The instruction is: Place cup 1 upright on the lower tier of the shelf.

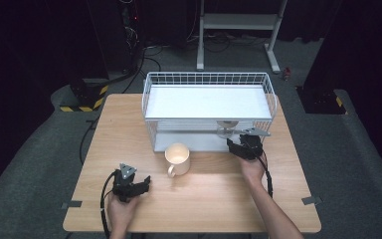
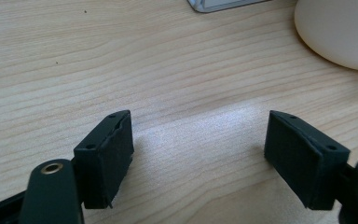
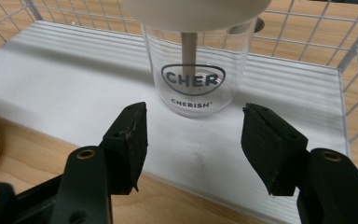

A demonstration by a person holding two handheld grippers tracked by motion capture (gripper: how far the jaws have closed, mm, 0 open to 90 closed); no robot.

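Note:
A clear glass jar printed "CHERISH", with a cream lid, stands on the white bottom board of a wire rack. In the high view the jar sits under the rack's upper shelf at the right. My right gripper is open just in front of the jar, its pads apart from the glass and nothing between them. A cream mug stands on the table in front of the rack. My left gripper hovers open over bare wood at the front left, left of the mug.
The wooden table carries the two-level white rack at its far middle. Wire walls close the rack's right side and back near the jar. Dark floor, cables and a metal stand lie beyond the table.

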